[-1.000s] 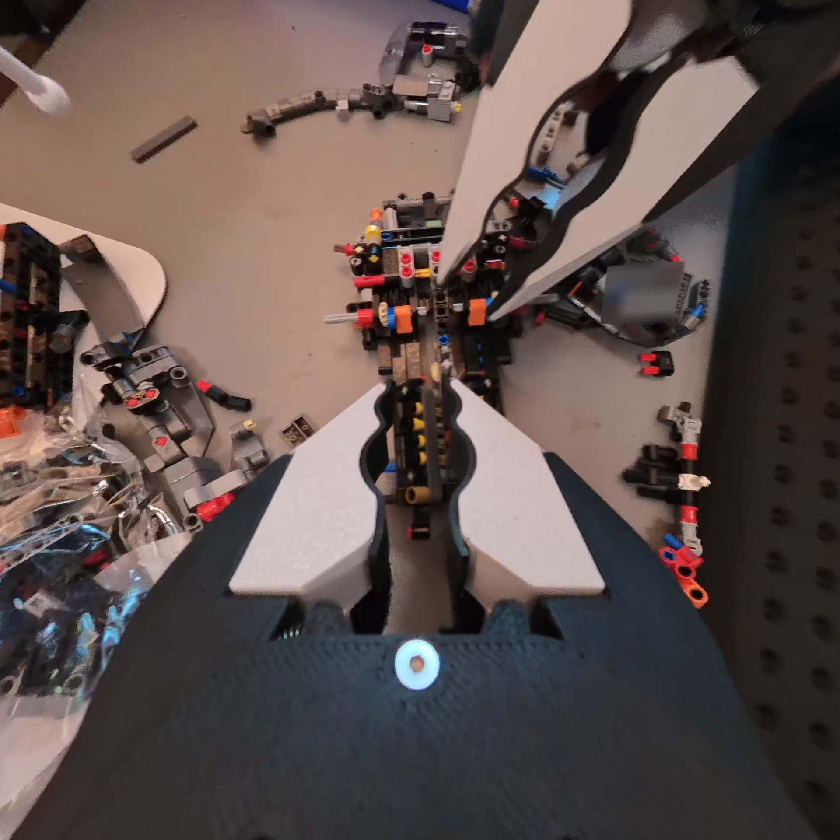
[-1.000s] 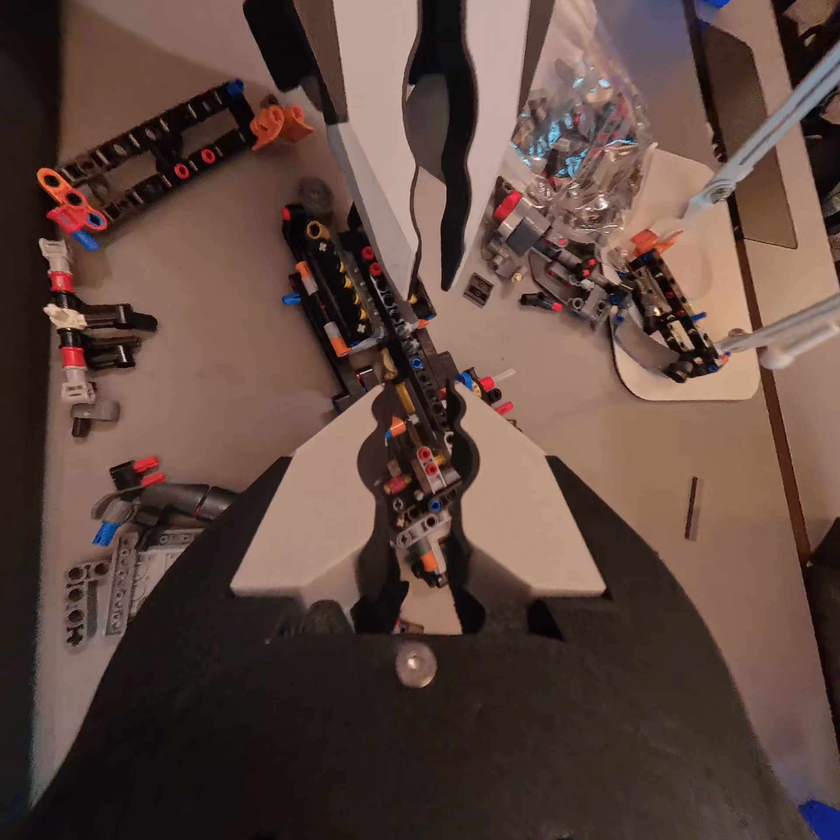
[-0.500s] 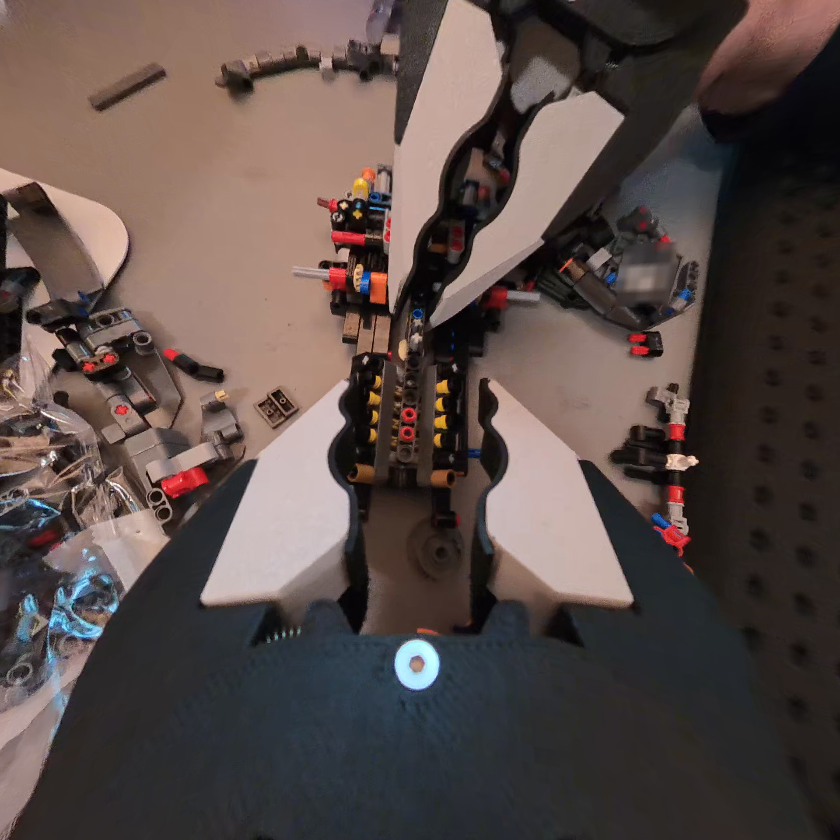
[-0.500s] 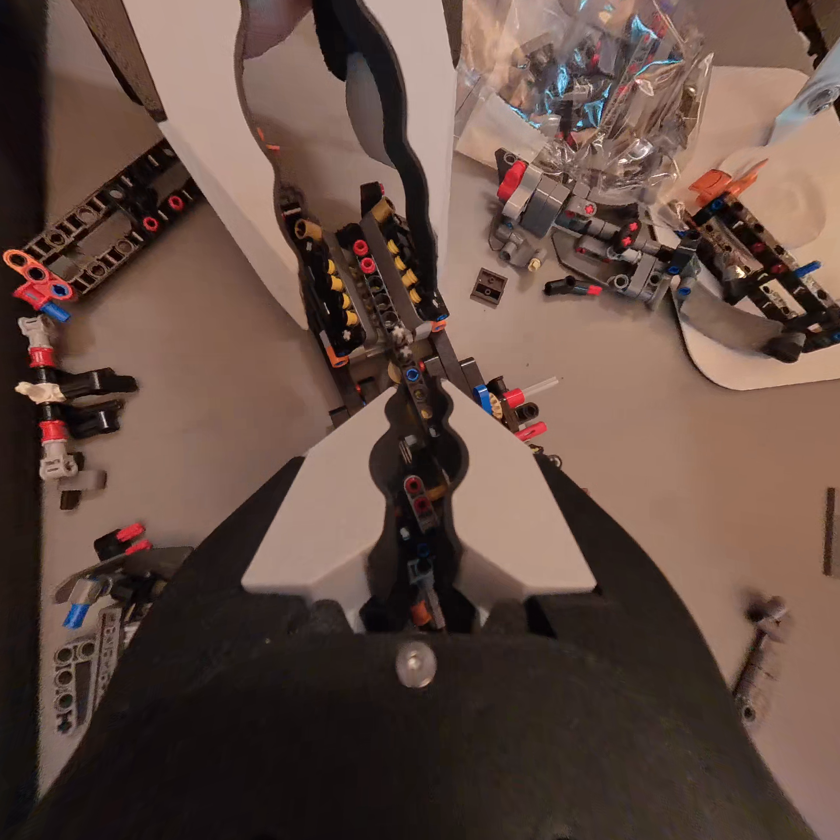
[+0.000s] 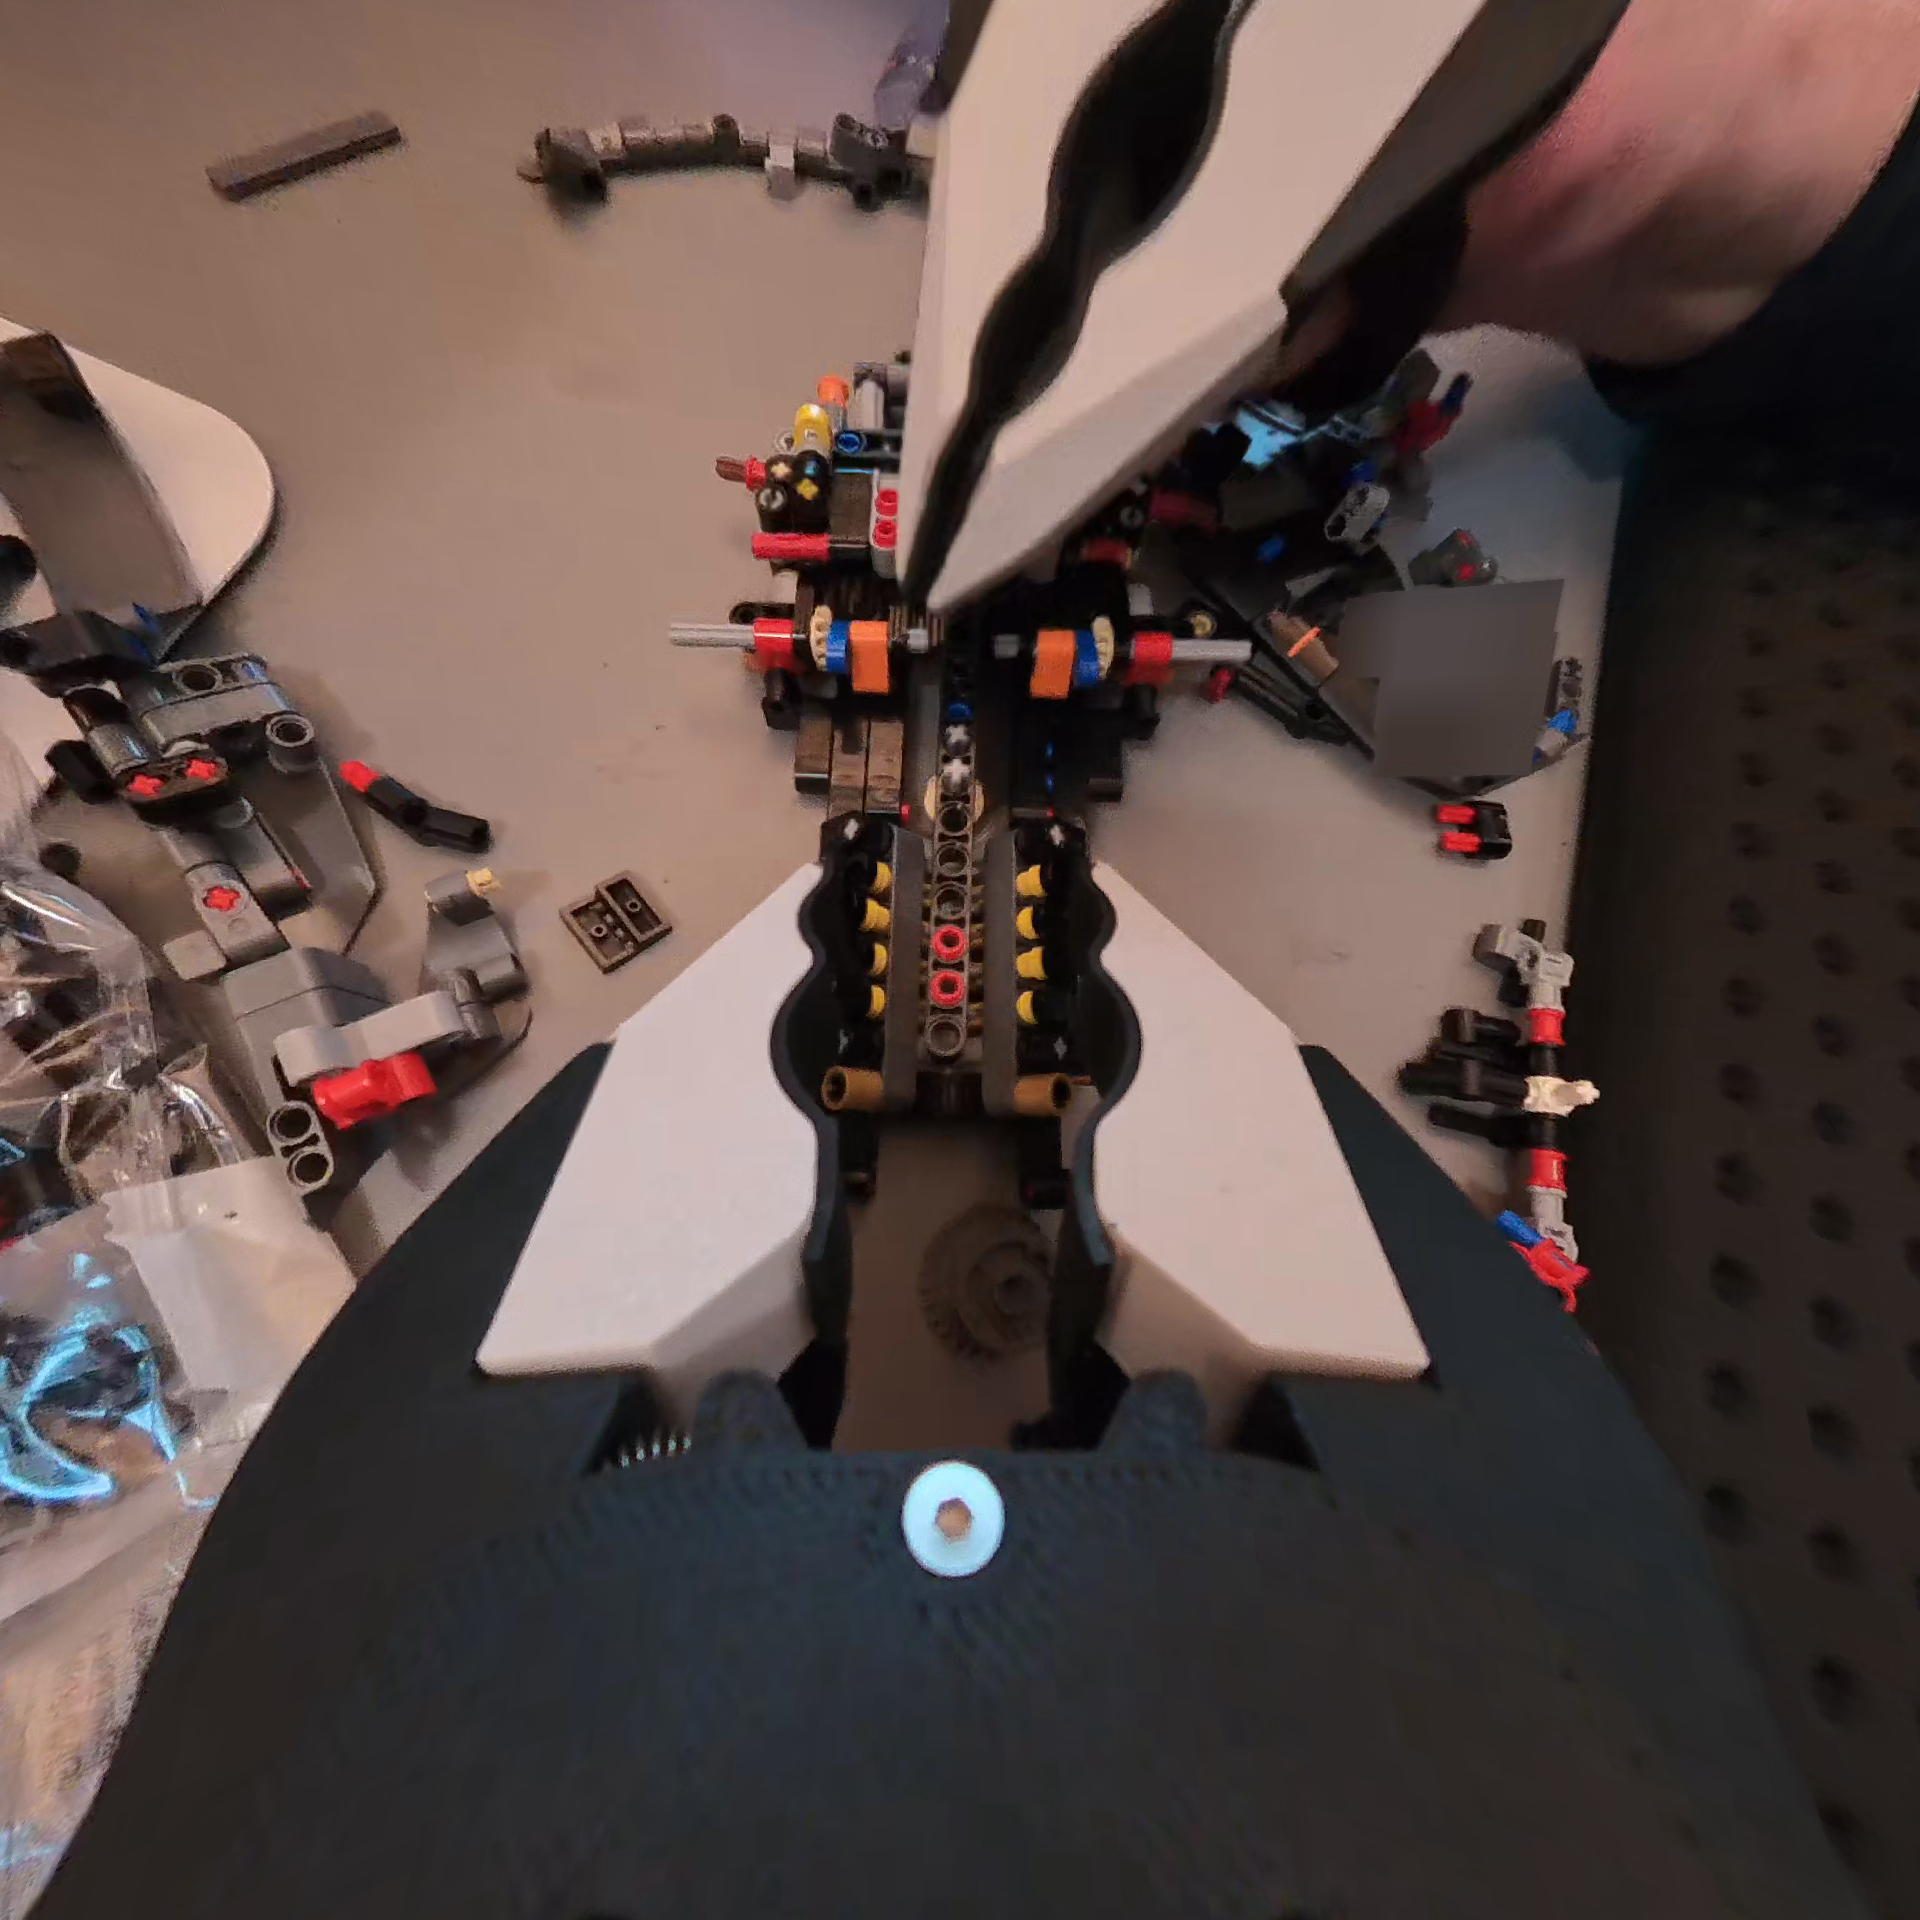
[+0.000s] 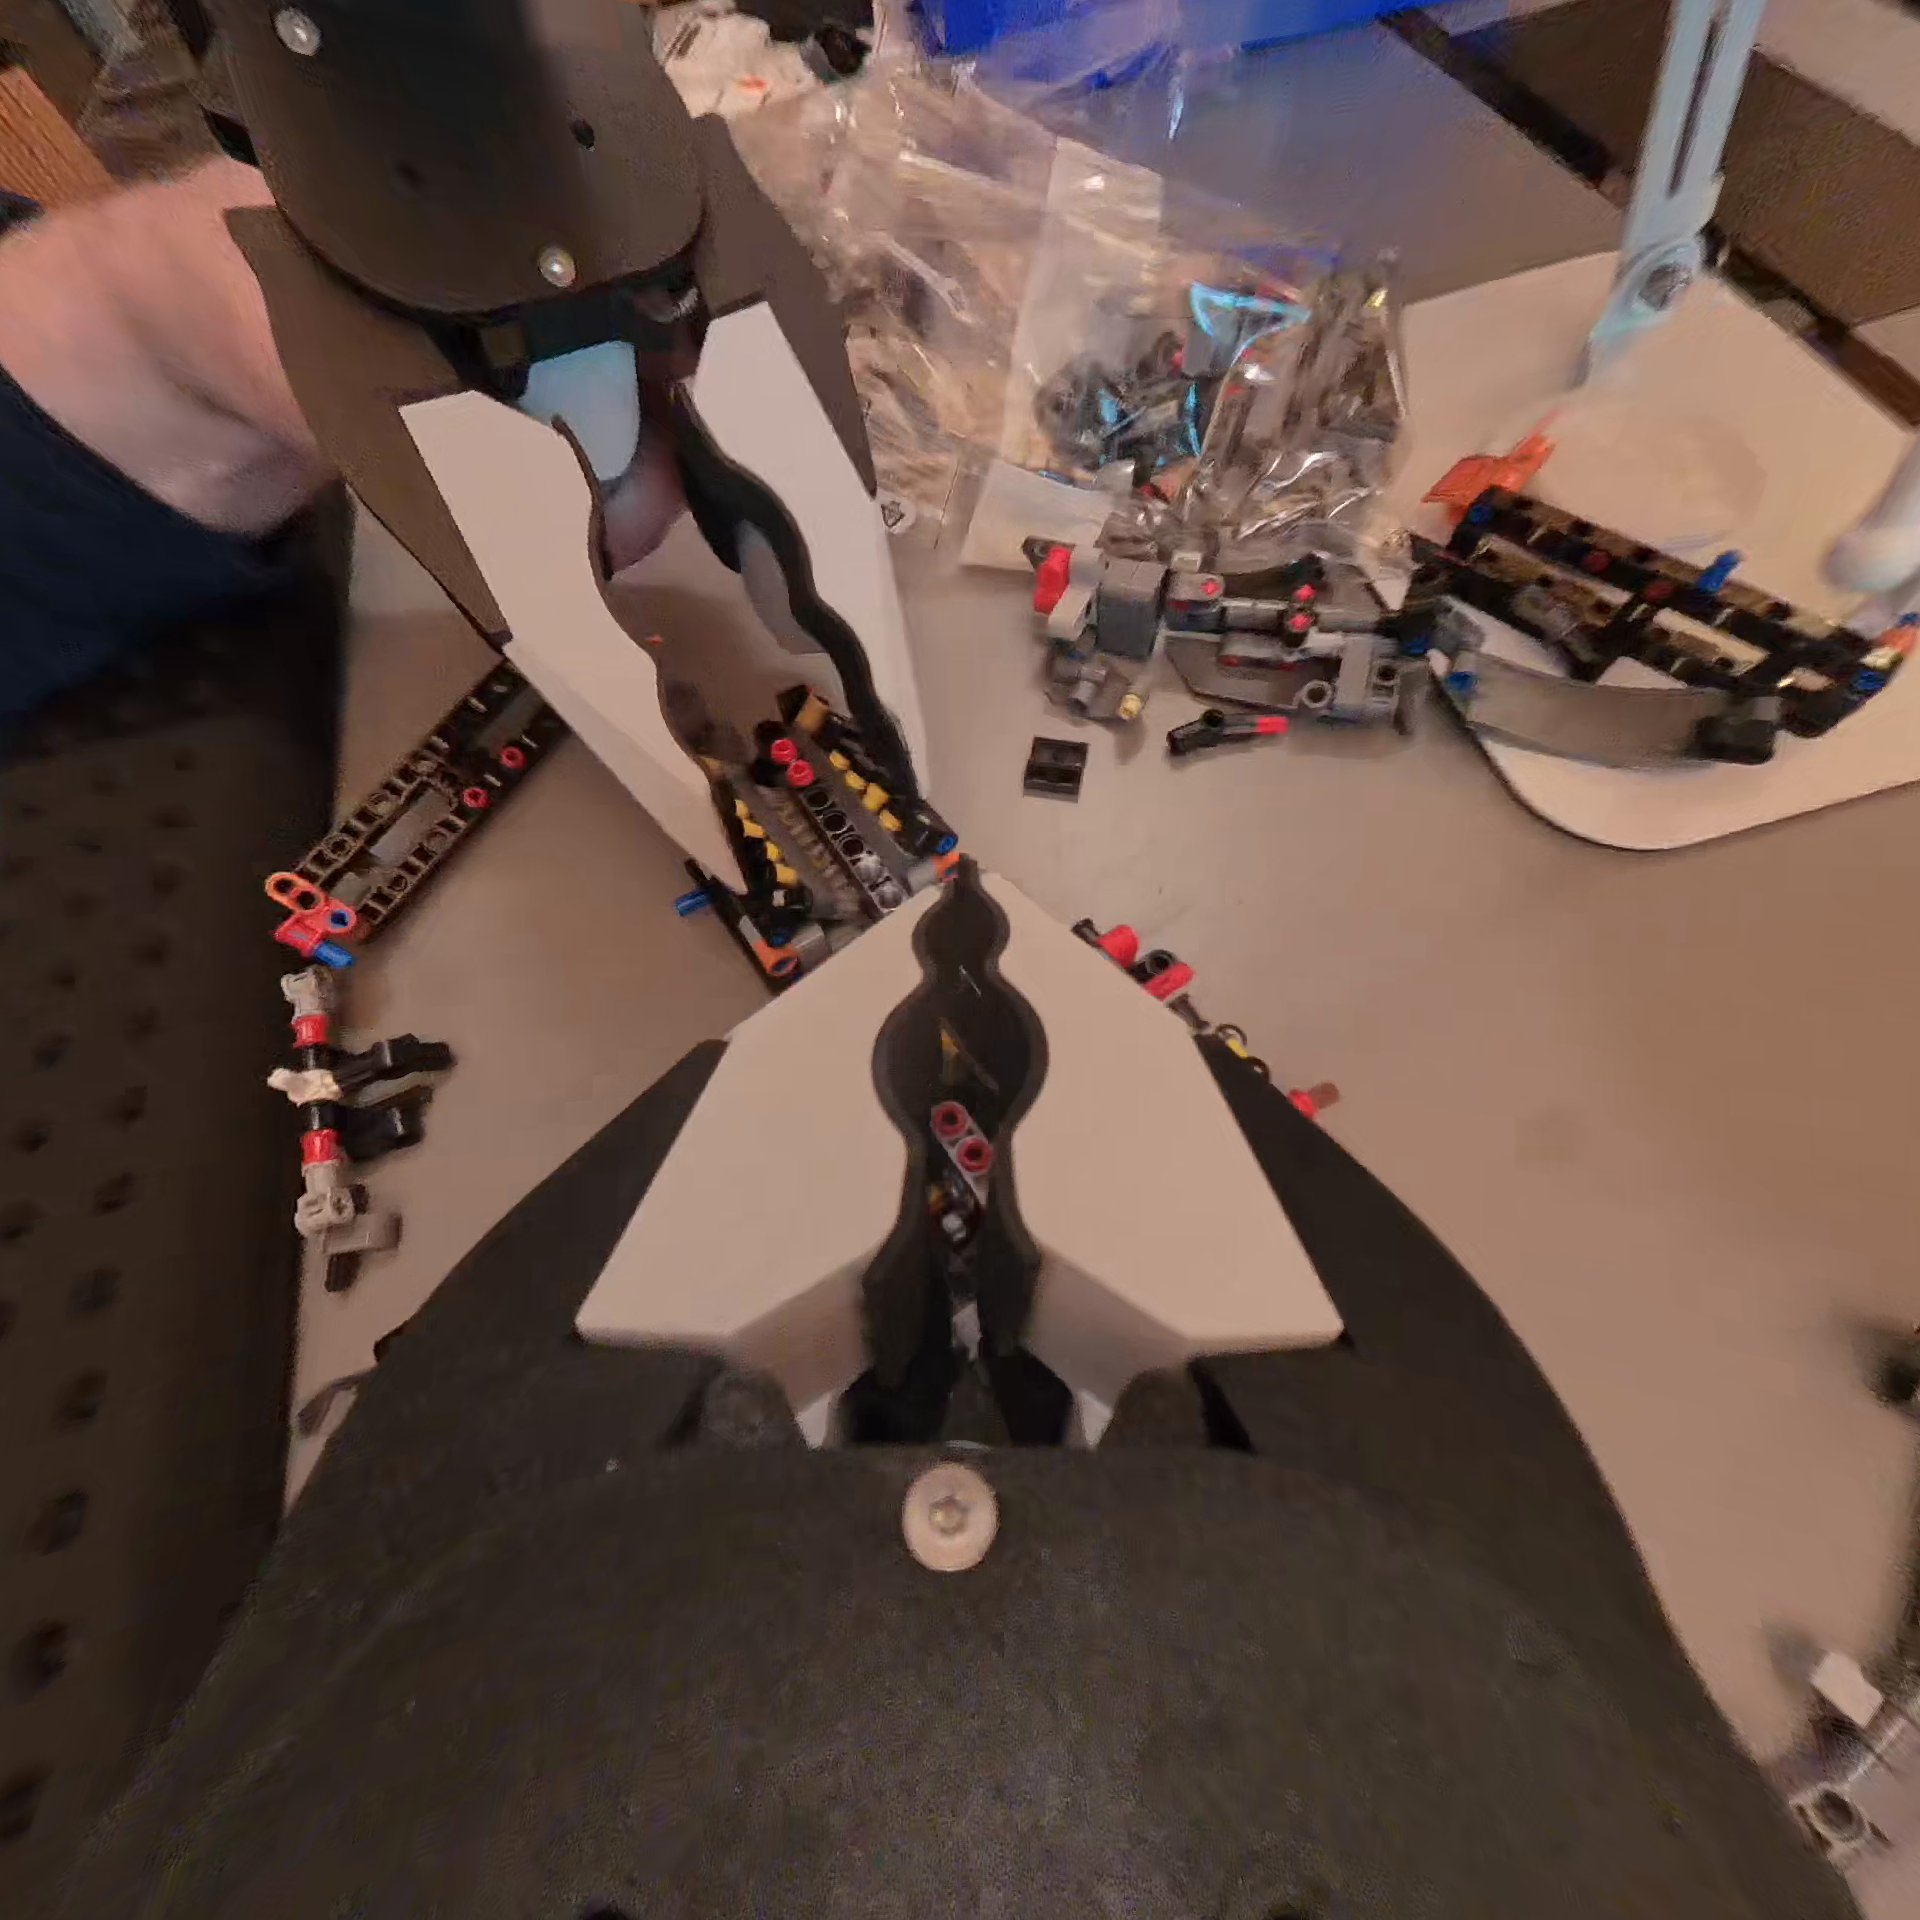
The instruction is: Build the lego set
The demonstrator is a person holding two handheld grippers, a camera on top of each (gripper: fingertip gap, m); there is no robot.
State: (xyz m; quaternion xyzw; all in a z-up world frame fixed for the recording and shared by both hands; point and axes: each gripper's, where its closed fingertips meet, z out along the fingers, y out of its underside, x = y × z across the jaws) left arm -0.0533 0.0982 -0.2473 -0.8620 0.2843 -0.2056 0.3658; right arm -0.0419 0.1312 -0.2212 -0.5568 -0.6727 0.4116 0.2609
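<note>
The lego assembly (image 5: 951, 790) lies on the grey table: a black and grey chassis with an engine block of yellow pistons, orange, blue and red axle parts. My left gripper (image 5: 951, 883) straddles the engine block's near end, with its pads against both sides. My right gripper (image 6: 961, 894) is shut on the assembly's other end, with red pins showing between its fingers. In the left wrist view the right gripper (image 5: 925, 603) comes down from the top. In the right wrist view the left gripper (image 6: 831, 821) stands around the block (image 6: 790, 904).
A dark gear (image 5: 987, 1288) lies under my left gripper. Grey sub-builds (image 5: 239, 831), a small dark plate (image 5: 615, 920) and bags of parts (image 6: 1195, 416) lie left. An axle piece (image 5: 1517, 1081) lies by the dark pegboard (image 5: 1766, 1039). A black frame (image 6: 1662, 623) rests on a white sheet. There is about 5 cm between the tips of the two grippers. My left tips are roughly 5 cm from the small dark plate (image 5: 615, 920). Look for it in the right wrist view (image 6: 1067, 758) too.
My left gripper opened, moved forward around the engine block and closed in on its sides. My right gripper closed further on the far end and tilted up.
</note>
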